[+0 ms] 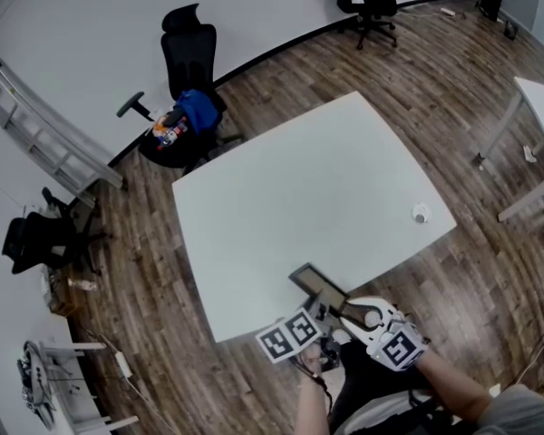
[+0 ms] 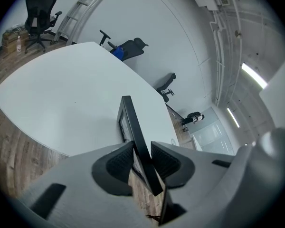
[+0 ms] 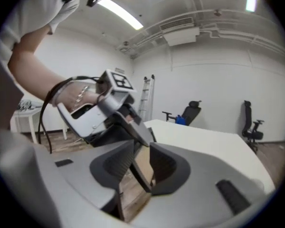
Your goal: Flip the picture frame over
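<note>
- pinching the picture frame (image 2: 133, 122) by its black rim, your left gripper (image 2: 142, 148) has a pad pressed on each side of that rim.
- your right gripper (image 3: 141, 148) stands with its jaws spread. a corner of the frame, tan panel and dark border, lies in the gap, and neither pad is seen pressing on it.
- the frame is at the near edge of the white table (image 1: 281, 188), turned up on its edge and tilted. its far end reaches over the tabletop and its near end hangs over the wood floor (image 1: 208, 379).
- whether the frame's lower rim touches the table cannot be told from any view.
- in the right gripper view, your hand (image 3: 80, 96) wraps the left gripper's handle, just beyond the frame.
- a small white object (image 1: 421, 213) sits well apart from the frame, near the table's right edge. a black office chair (image 1: 186, 62) stands beyond the far left corner.
</note>
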Motion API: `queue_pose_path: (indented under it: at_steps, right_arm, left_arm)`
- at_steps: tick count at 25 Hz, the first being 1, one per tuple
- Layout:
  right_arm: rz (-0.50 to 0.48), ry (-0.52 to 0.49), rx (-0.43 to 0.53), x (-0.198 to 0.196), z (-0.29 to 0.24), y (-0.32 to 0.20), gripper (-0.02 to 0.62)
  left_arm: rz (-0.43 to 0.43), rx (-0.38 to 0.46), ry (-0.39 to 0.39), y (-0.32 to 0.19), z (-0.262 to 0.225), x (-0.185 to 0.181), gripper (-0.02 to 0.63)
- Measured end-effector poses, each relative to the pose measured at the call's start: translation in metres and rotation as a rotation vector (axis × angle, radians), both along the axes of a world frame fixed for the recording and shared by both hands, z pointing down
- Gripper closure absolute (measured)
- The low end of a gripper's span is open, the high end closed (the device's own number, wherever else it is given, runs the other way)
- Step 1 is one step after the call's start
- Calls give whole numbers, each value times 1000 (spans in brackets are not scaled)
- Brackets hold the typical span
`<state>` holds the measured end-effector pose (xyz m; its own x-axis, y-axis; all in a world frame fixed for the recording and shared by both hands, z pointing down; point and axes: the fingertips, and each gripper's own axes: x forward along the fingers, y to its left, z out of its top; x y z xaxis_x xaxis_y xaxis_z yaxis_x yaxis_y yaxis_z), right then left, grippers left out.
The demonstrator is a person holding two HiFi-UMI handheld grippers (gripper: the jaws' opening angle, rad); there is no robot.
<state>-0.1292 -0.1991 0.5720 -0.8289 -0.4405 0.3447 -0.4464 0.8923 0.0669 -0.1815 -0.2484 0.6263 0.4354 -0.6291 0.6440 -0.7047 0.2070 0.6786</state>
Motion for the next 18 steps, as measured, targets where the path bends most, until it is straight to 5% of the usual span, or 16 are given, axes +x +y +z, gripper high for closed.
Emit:
queue_pose_path:
  at_steps: [3,10,18]
  right_arm:
    - [101,23,-135,16,25,-26,489]
    - [119,114,-414,3,85,-56,505]
    - [199,172,-541,-3,118,-68,505]
  left_arm:
    - [20,-5,-32,2,4,-5,498]
    - [45,-21,-89,4,17,-15,532]
    - [48,-21,-111,-2,28,-26,532]
